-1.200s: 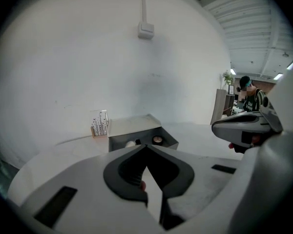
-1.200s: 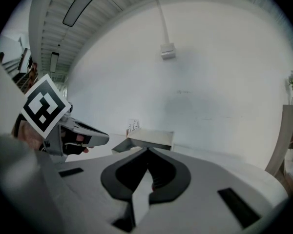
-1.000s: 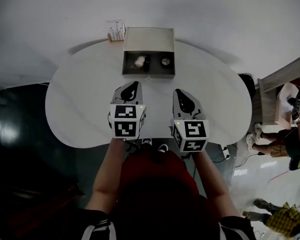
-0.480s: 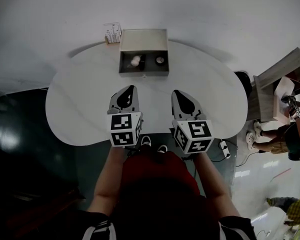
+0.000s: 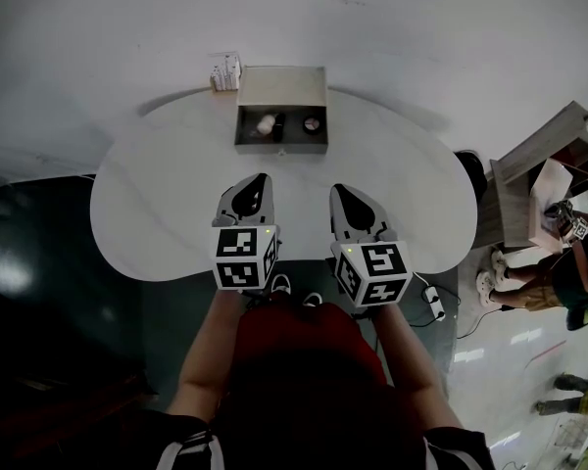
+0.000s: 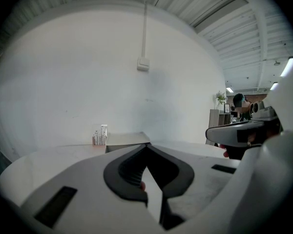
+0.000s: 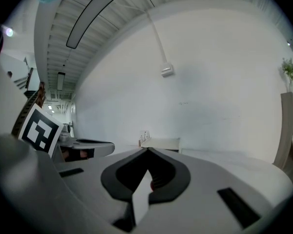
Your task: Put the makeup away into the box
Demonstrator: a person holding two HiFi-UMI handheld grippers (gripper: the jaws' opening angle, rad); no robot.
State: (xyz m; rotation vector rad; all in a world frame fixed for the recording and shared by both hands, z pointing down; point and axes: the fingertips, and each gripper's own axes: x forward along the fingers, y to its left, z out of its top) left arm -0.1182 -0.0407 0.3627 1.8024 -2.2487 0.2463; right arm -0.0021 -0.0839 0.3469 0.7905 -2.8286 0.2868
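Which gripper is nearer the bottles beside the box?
Left. The left gripper sits nearside of the bottles, slightly right; the right gripper farther right, past the box.

A rounded white counter stands against a plain white wall. Left of the counter lies dark, glossy floor; right of it stands a wooden cabinet. Above the counter, a strip light hangs under a ribbed ceiling.

Box at far edge of table, makeup inside; small bottles, prob., just L of box.
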